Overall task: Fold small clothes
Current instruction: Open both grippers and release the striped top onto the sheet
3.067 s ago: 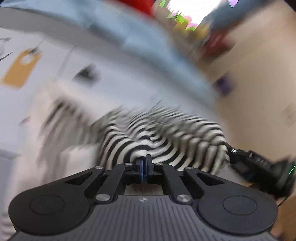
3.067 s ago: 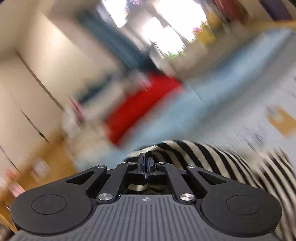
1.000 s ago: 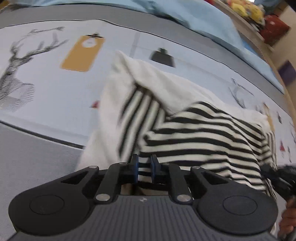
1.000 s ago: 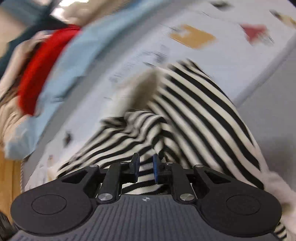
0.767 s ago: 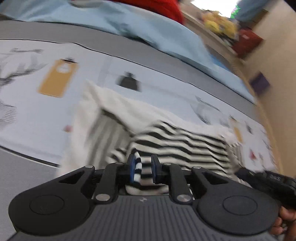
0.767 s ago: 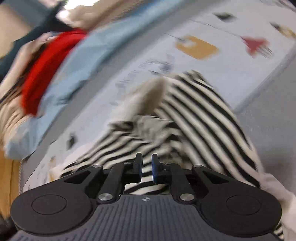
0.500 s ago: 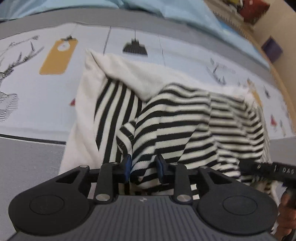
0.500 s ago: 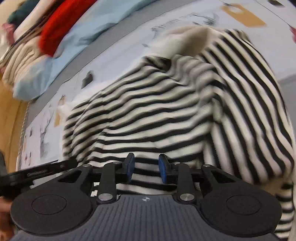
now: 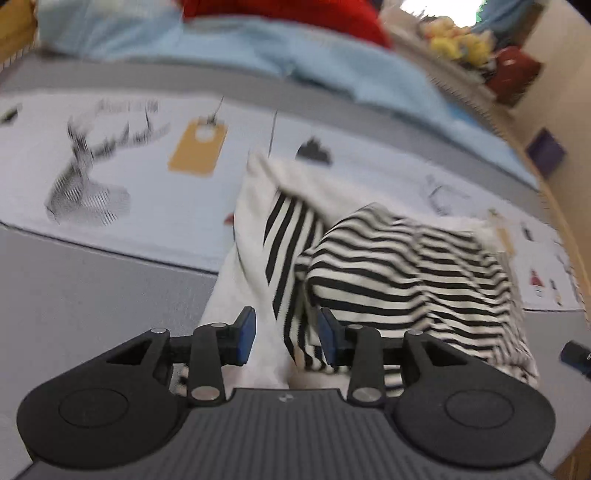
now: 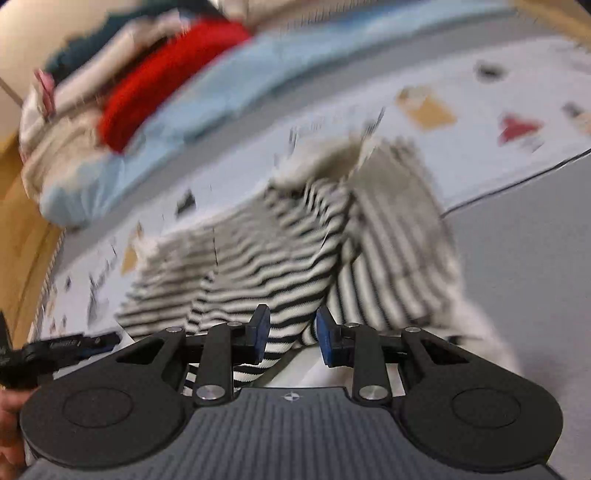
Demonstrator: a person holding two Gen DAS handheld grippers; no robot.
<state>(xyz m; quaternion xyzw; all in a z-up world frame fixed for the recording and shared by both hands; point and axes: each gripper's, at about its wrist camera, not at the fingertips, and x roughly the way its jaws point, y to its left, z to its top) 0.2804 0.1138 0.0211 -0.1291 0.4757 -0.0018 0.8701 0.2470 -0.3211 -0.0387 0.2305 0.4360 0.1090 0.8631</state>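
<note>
A black-and-white striped garment with white edging (image 9: 399, 266) lies folded over itself on the printed bedspread (image 9: 110, 221). My left gripper (image 9: 286, 338) is open, its blue pads either side of the garment's near edge, holding nothing. In the right wrist view the same garment (image 10: 280, 258) lies blurred and rumpled. My right gripper (image 10: 291, 334) is open over its near hem, with cloth lying between the pads. The left gripper's tip (image 10: 70, 345) shows at the left of that view.
A light blue blanket (image 9: 258, 48) and a red garment (image 9: 288, 14) lie along the far side of the bed. More clothes are piled there (image 10: 92, 74). A grey sheet (image 9: 92, 295) covers the near part. A wooden bed rail (image 10: 22, 229) runs along the left.
Both grippers were shut on the striped garment while it was carried over. They have since opened wide and let the cloth drop folded on the bed, and both have drawn back a little.
</note>
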